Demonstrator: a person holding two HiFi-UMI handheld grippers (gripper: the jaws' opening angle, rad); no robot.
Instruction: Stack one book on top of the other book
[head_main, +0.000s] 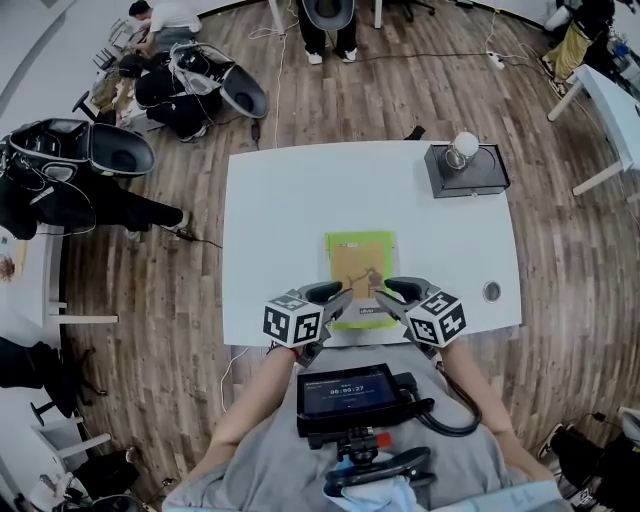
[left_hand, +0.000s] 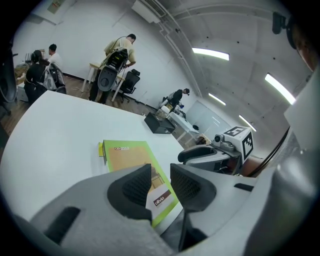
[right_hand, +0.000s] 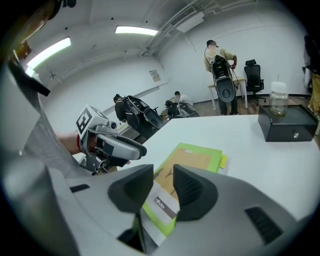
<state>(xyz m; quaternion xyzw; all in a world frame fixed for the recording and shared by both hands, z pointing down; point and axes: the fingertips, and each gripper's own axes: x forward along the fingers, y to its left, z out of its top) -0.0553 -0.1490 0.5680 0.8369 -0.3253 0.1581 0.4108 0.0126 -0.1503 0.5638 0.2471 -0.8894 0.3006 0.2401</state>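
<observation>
A green book with a tan cover (head_main: 360, 262) lies flat on the white table (head_main: 270, 250), near its front edge. In the left gripper view this green book (left_hand: 131, 160) has a yellow book (left_hand: 100, 149) peeking out from under its far left corner. The right gripper view shows the same yellow edge (right_hand: 223, 161) under the green book (right_hand: 192, 162). My left gripper (head_main: 335, 297) hovers above the book's near left corner and my right gripper (head_main: 392, 292) above its near right corner. Both stand open, their jaws apart with nothing between them, and neither touches the book.
A black box (head_main: 466, 170) with a clear jar (head_main: 462, 148) on it stands at the table's far right corner. A round grommet (head_main: 491, 291) sits near the front right edge. People, chairs and bags are on the wooden floor beyond the table.
</observation>
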